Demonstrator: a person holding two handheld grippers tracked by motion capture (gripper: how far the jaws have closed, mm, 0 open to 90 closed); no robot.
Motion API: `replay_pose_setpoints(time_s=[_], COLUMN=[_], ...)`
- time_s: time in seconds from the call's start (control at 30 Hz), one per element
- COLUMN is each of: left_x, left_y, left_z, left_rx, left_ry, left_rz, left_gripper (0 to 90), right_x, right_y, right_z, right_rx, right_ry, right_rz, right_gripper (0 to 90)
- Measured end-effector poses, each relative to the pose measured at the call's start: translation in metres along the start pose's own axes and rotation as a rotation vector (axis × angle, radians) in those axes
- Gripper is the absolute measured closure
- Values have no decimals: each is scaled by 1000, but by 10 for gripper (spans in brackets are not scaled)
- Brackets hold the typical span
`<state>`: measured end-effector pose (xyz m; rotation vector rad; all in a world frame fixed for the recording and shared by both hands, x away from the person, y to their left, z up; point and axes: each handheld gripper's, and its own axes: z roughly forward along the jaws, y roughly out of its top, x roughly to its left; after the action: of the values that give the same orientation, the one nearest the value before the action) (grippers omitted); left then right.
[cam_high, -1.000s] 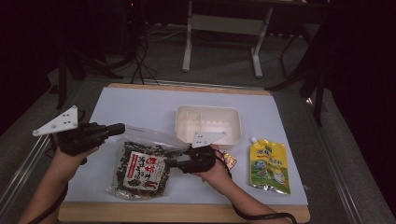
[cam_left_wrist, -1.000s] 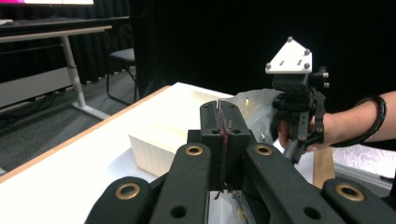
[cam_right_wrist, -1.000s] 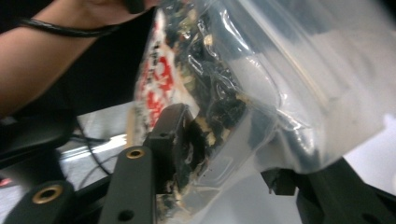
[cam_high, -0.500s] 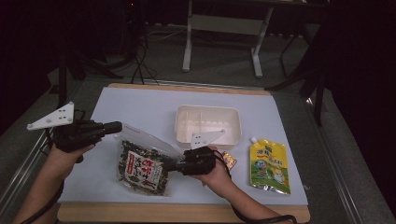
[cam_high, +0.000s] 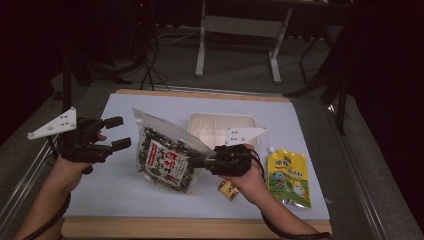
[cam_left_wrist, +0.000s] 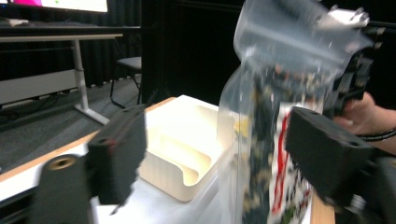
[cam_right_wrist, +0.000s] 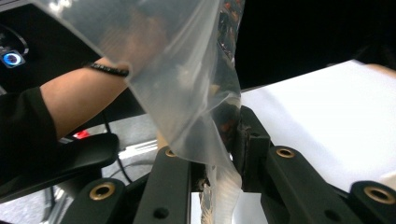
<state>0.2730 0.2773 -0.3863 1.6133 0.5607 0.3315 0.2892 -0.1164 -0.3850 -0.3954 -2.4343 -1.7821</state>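
Between grippers: snack bag (cam_high: 166, 159), pinched by right gripper (cam_high: 204, 161); left gripper (cam_high: 121, 133) just spread, clear.

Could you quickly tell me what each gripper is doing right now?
Left gripper: jaws just opened, holding nothing.
Right gripper: closed on the snack bag.

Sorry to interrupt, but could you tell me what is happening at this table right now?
A person is working with a hand-held gripper in each hand. The right hand-held gripper is clamped on the edge of a clear snack bag and holds it up, tilted, over the white table. The left hand-held gripper has just opened and sits beside the bag, touching nothing. A white tray stands behind the bag, a yellow pouch lies to the right, and a small packet lies by the right hand.
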Motion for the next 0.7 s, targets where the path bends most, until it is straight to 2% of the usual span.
replay_pose_setpoints(time_s=[0.07,0.13,0.17,0.2,0.33,0.37,0.43,0.5,0.57,0.7], left_x=[-2,-2,-2,-1,0,0,-1,-1,-1,-1], left_y=[-2,-4,-8,-10,-19,-21,-26,-29,-32,-40], left_z=[4,5,9,11,15,17,18,19,21,24], left_rx=[21,22,25,29,6,2,-16,-15,-4,8], left_ry=[42,40,57,65,73,71,98,106,109,112], left_rz=[17,18,9,1,-22,-17,31,54,59,37], left_gripper=[129,88,88,15,13,13,14,17,17,17], right_x=[0,0,0,0,-1,-2,-2,-4,-8,-14], right_y=[4,8,10,15,25,27,31,34,37,41], right_z=[-7,-13,-16,-25,-40,-44,-50,-57,-64,-79], right_rx=[-9,-11,-20,-36,-57,-61,-67,-74,-87,-108], right_ry=[-23,-38,-46,-75,-144,-160,-195,-230,-260,-325], right_rz=[-8,-15,-18,-20,-28,-27,-37,-39,-29,-28], right_gripper=[775,774,775,775,774,774,774,774,774,774])
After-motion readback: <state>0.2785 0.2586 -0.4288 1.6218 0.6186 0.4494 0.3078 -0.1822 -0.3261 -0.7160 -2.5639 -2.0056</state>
